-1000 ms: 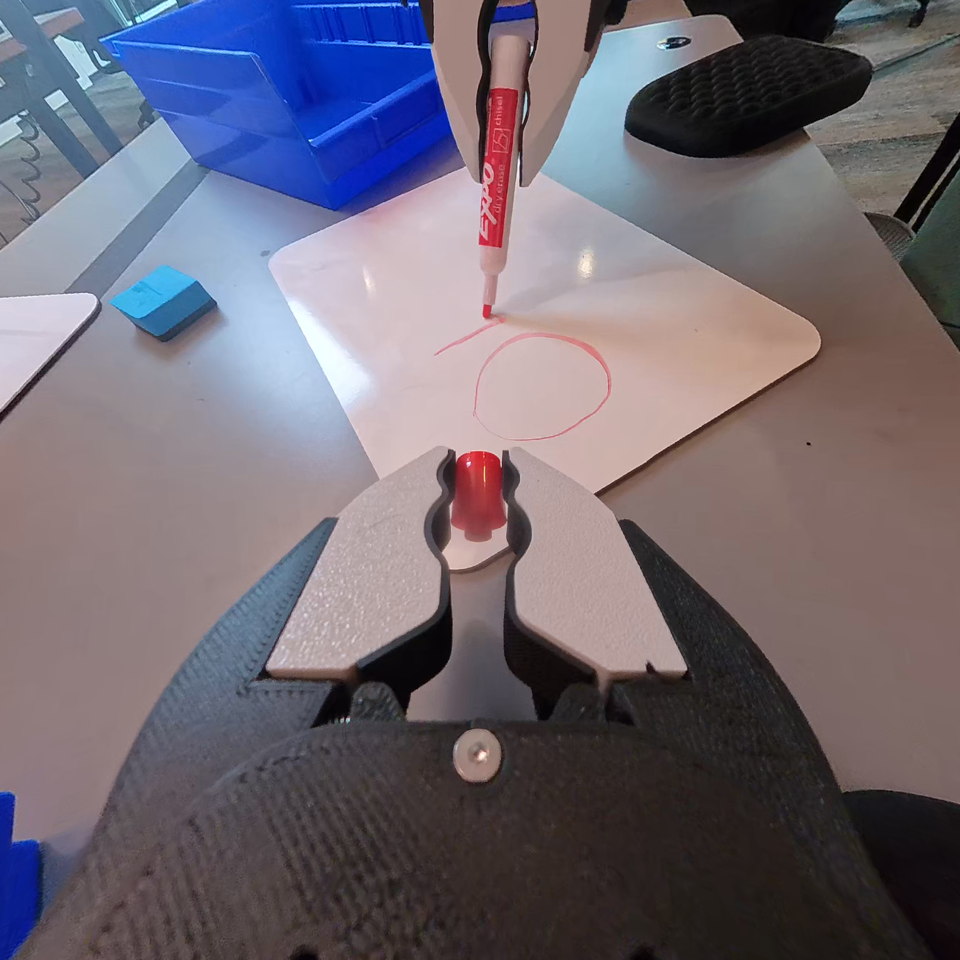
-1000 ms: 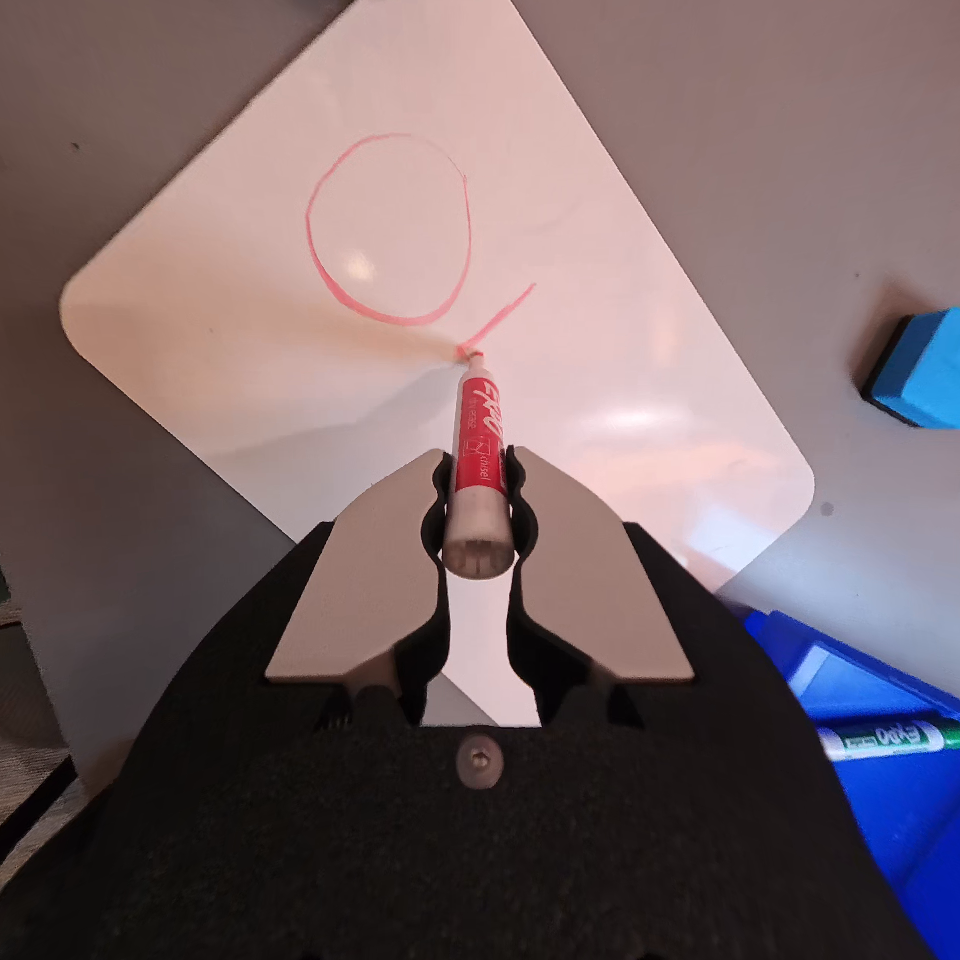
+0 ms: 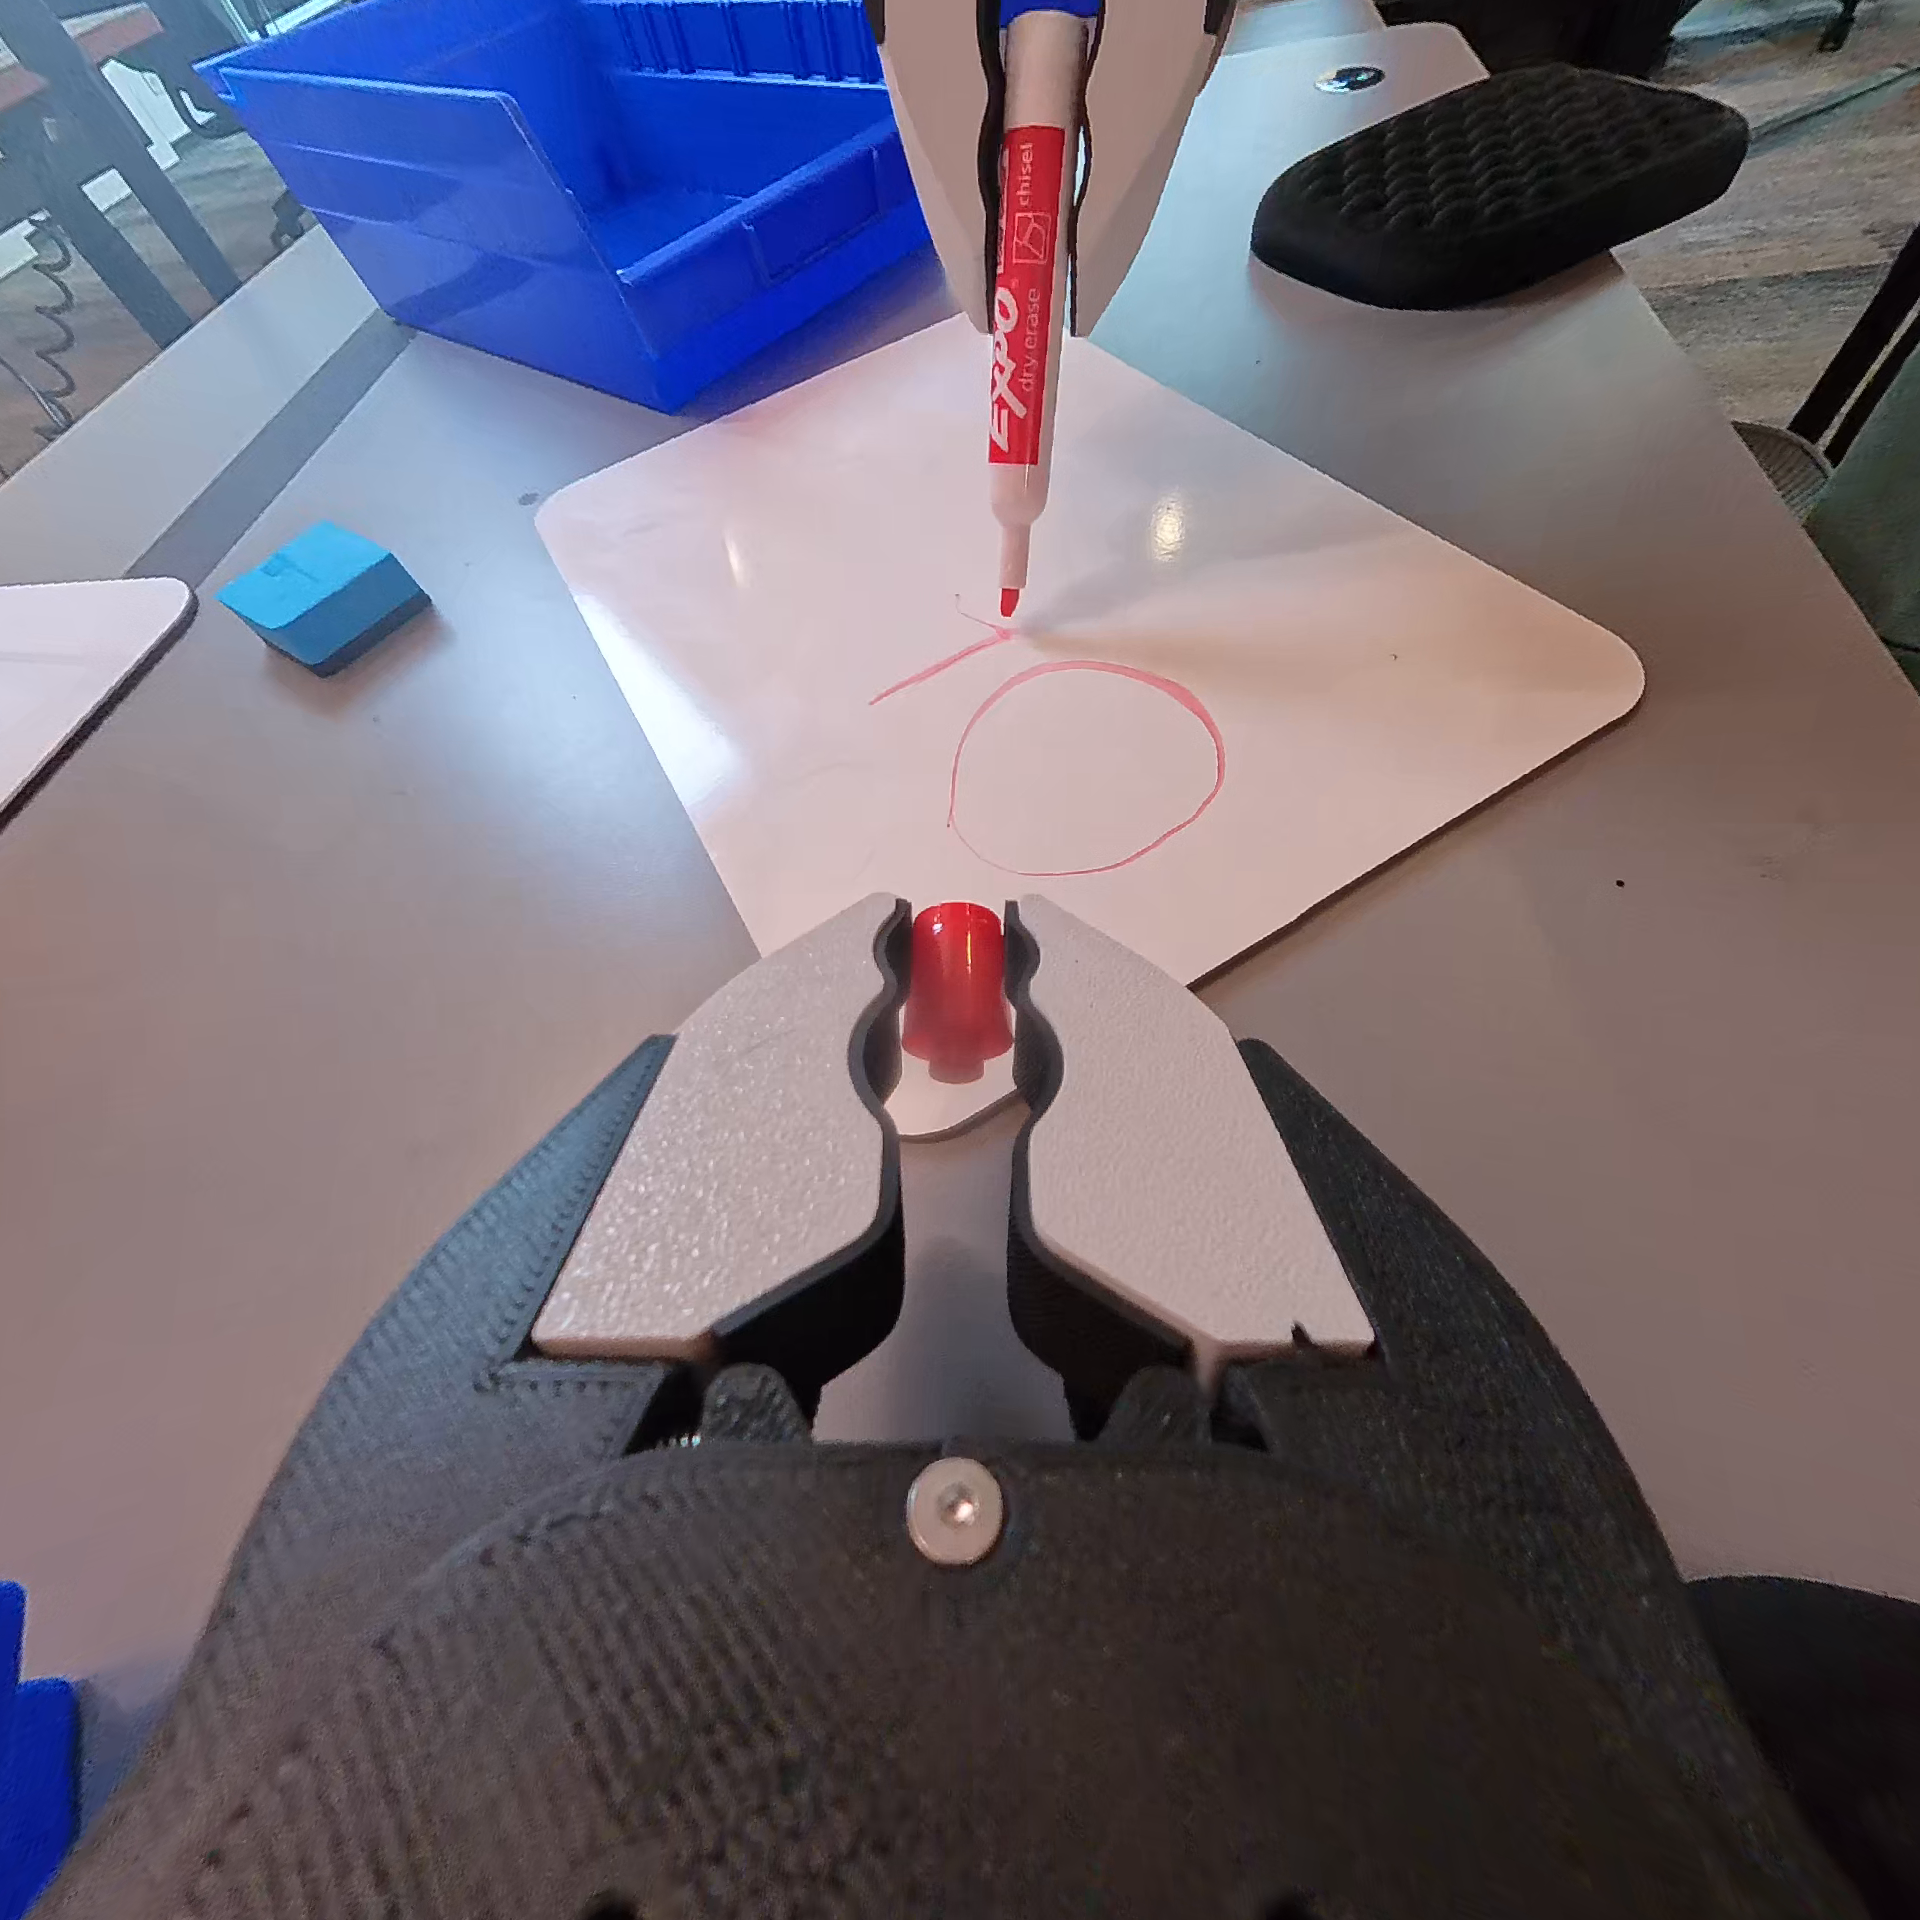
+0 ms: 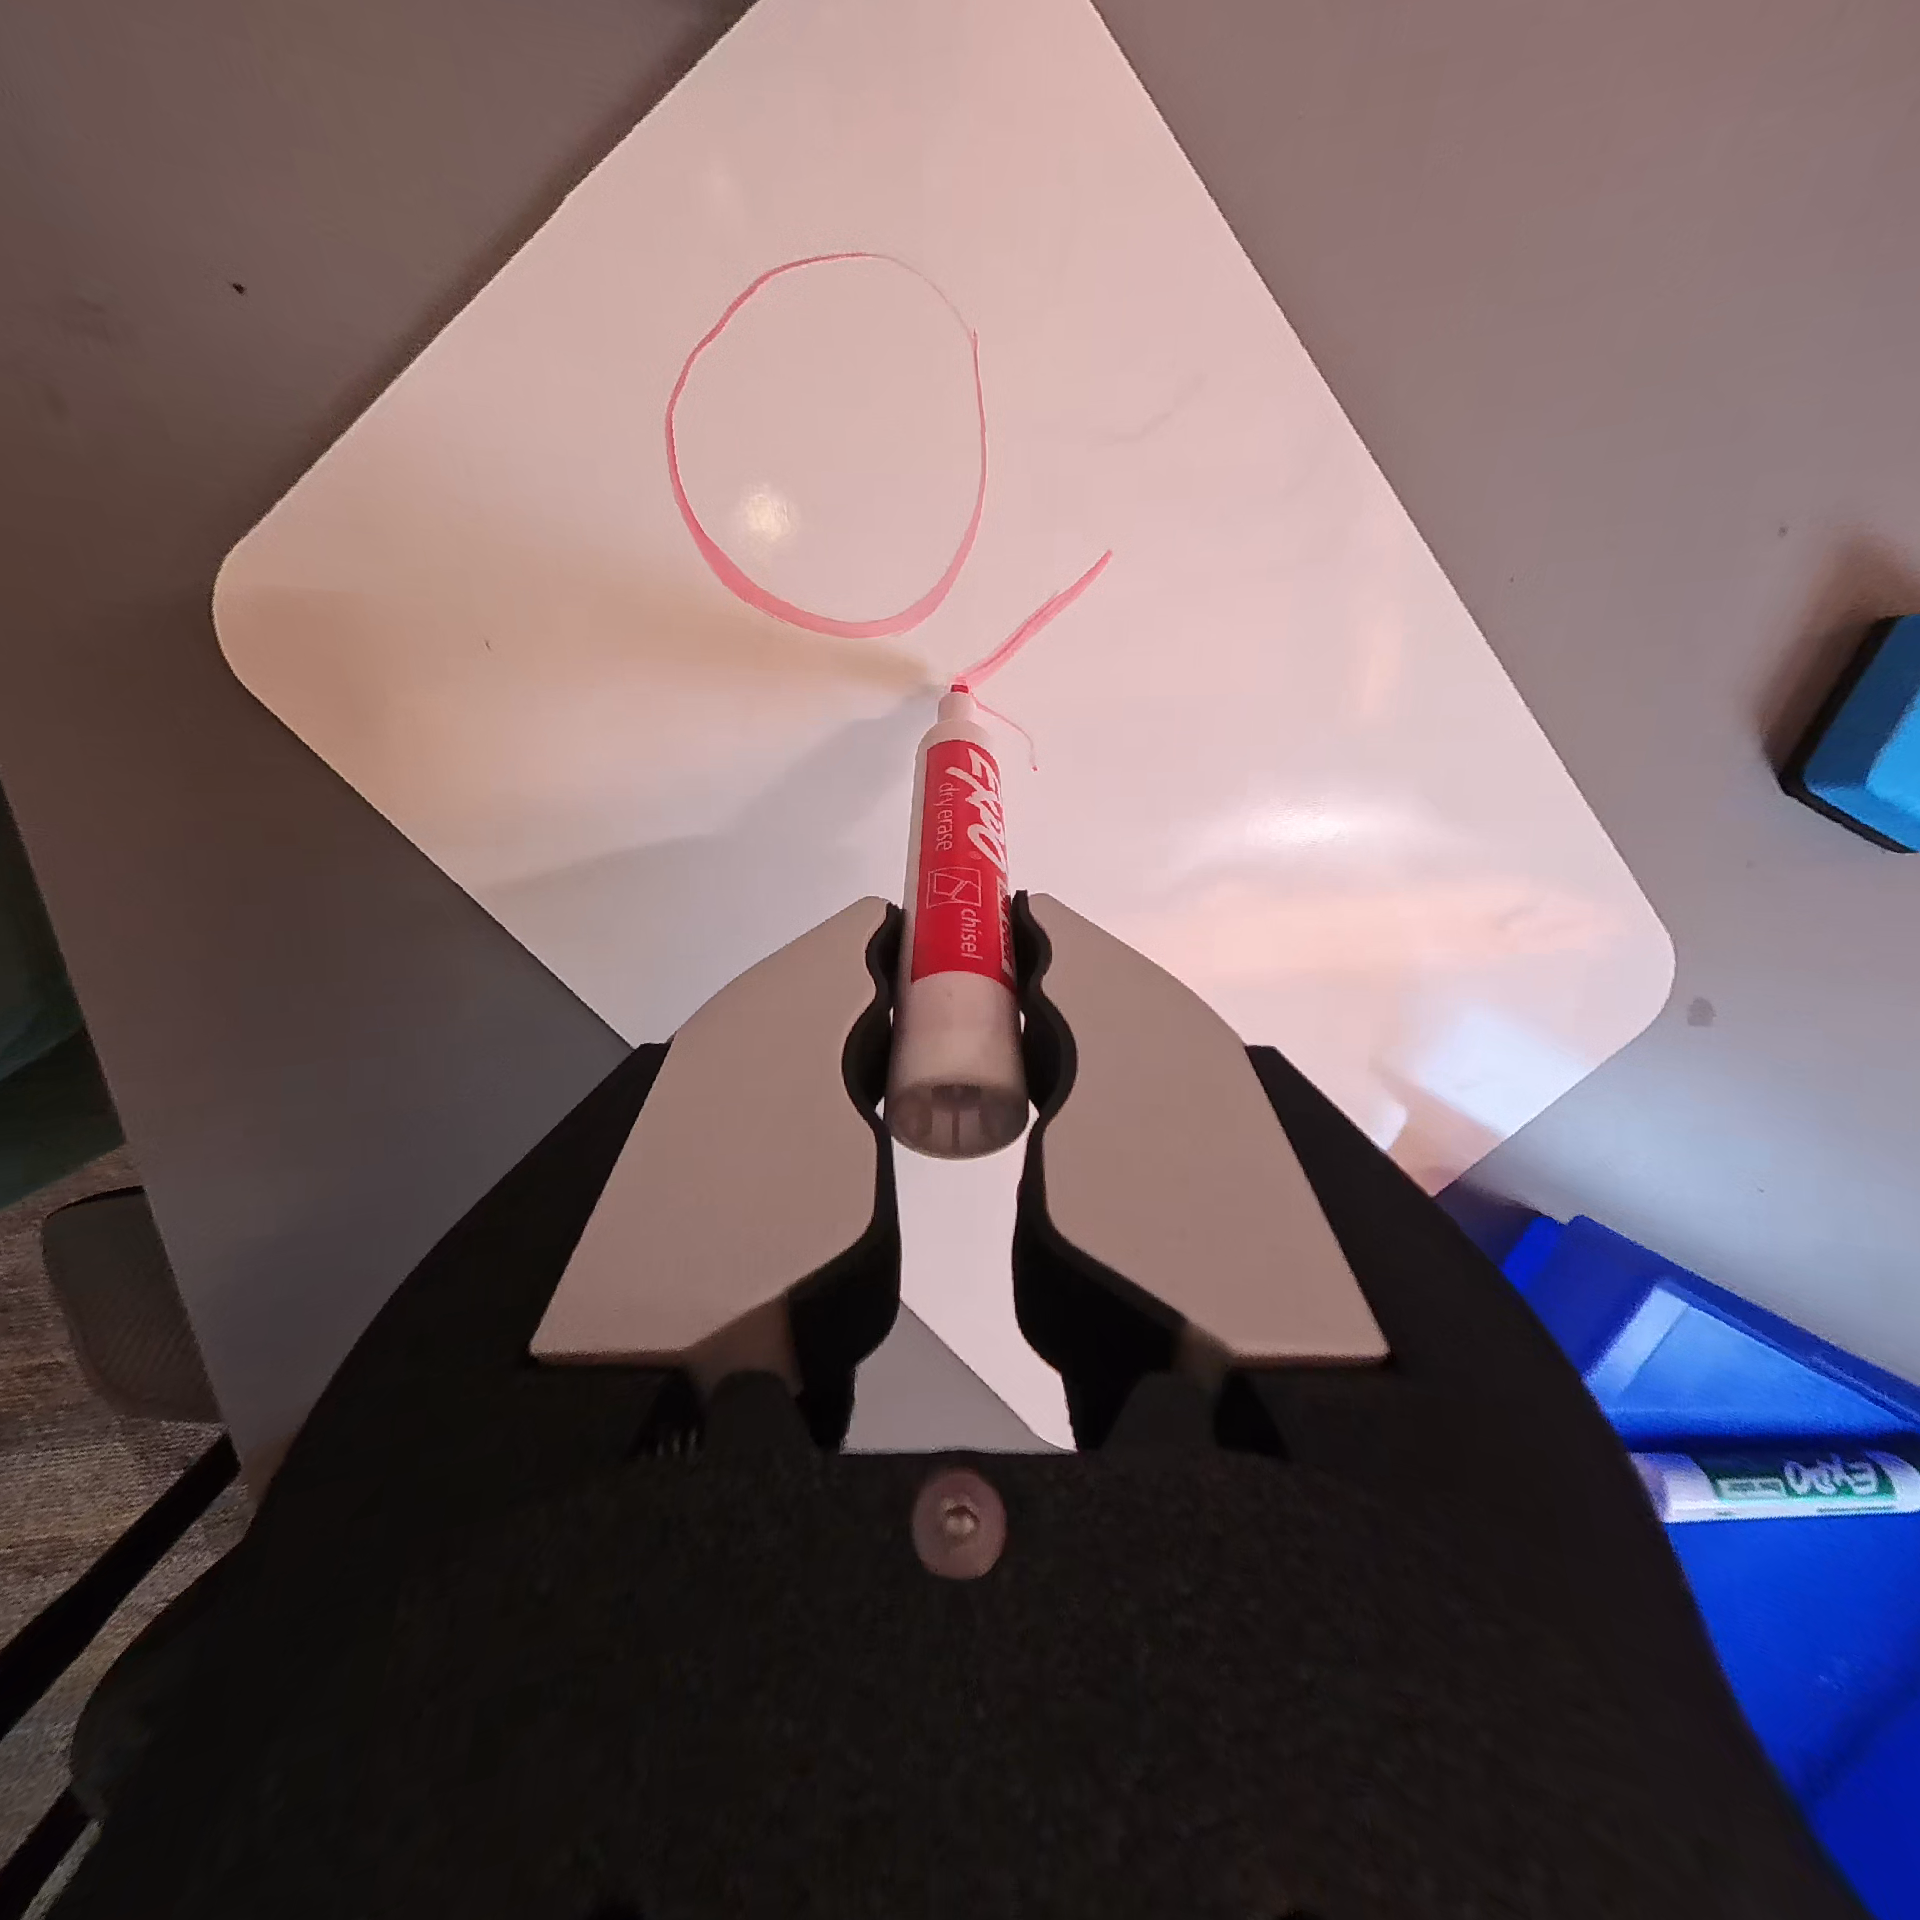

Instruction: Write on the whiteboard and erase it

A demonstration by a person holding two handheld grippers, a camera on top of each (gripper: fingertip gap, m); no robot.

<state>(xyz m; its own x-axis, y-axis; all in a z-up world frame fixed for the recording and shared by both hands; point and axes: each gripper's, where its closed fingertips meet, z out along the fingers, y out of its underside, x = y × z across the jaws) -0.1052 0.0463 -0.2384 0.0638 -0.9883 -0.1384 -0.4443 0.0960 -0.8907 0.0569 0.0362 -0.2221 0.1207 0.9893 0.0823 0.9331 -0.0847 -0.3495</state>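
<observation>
Since a second ago the red marker has left the far end of its slanted stroke and added a short faint hook there; its tip now stands at that junction, though whether it presses the whiteboard or hangs just above cannot be told.

Going left to right in the left wrist view: a second white board is cut off by the left edge, so only one rounded corner shows. Next, a blue eraser lies on the grey table, apart from the whiteboard. Behind it a blue bin is cropped at the top. In the middle, the left gripper has its jaws narrowed onto the red cap, low over the whiteboard's near corner. Beyond it lie a red circle and the slanted stroke. Above, the right gripper pinches the marker's barrel, its body cut off by the frame top. At far right, a black textured pad rests on the table.

The right wrist view shows the marker's butt end towards the camera, hiding most of the tip. A green marker lies in the bin, partly hidden behind the gripper body.
</observation>
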